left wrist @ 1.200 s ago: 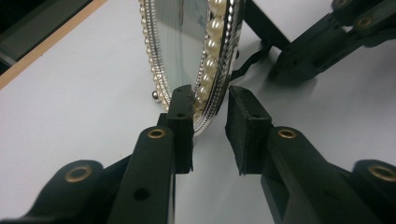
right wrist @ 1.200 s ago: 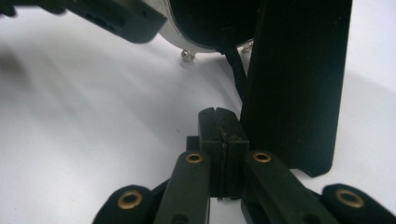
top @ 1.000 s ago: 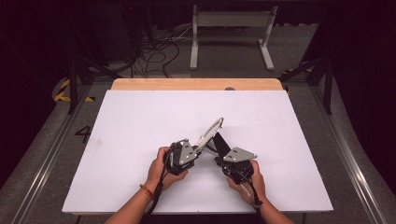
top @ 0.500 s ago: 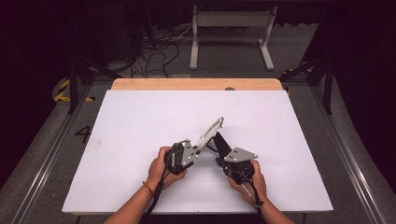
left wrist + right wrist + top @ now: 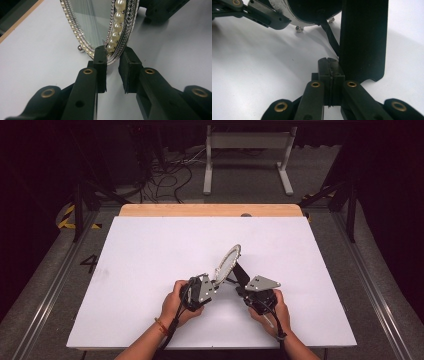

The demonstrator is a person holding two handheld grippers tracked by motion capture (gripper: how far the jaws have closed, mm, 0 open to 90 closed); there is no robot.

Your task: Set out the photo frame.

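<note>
An oval frame point(image 5: 229, 261) with a pearl and silver rim and a glass face point(image 5: 95, 22) stands tilted on the white table point(image 5: 150, 250). My left gripper point(image 5: 216, 279) holds the bottom of its rim; in the left gripper view the jaws point(image 5: 113, 53) sit one on each side of the beaded edge. The frame's dark back point(image 5: 312, 10) and its black stand leg point(image 5: 362, 37) face my right gripper point(image 5: 241, 285). That gripper point(image 5: 329, 60) is shut, resting just left of the leg. A thin black strap point(image 5: 330, 37) runs from the frame's back down to the leg beside its tips.
A wooden strip point(image 5: 210, 210) borders the table's far edge. Beyond it stand a white metal rack point(image 5: 247, 155) and loose cables point(image 5: 165, 175) on the floor. Metal rails point(image 5: 380, 295) run along both sides of the table.
</note>
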